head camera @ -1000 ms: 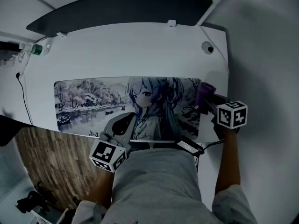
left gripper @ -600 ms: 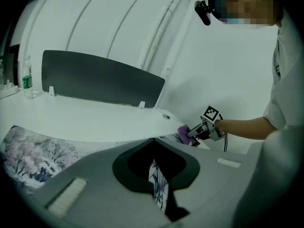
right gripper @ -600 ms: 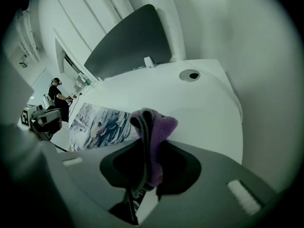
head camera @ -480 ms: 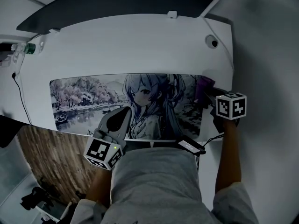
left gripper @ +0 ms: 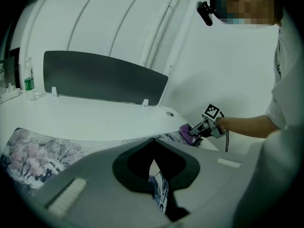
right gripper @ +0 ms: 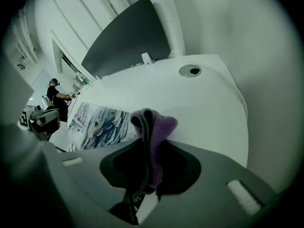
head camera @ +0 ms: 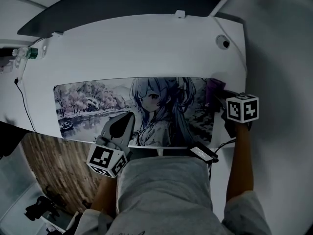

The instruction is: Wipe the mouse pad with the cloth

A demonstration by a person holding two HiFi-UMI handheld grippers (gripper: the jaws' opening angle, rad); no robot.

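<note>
A long mouse pad (head camera: 93,106) printed with an anime girl and a winter river lies across the white desk (head camera: 146,48). My right gripper (head camera: 216,100) is shut on a purple cloth (head camera: 214,88), which sits at the pad's right end. In the right gripper view the cloth (right gripper: 159,125) is bunched between the jaws of the right gripper (right gripper: 153,148), with the pad (right gripper: 97,122) beyond. My left gripper (head camera: 128,114) rests over the pad's near edge, shut and holding nothing. In the left gripper view its tips (left gripper: 154,141) meet, and the right gripper (left gripper: 202,128) shows farther off.
A dark curved divider panel (head camera: 122,4) runs along the desk's far edge. A water bottle (head camera: 27,53) stands at the far left, with a thin cable (head camera: 22,97) below it. There is a round grommet (head camera: 223,43) at far right, a small dark device (head camera: 200,152) at the near edge and wood flooring (head camera: 54,165) at lower left.
The left gripper has drifted slightly left along the pad's near edge. The right gripper and the cloth stay at the pad's right end.
</note>
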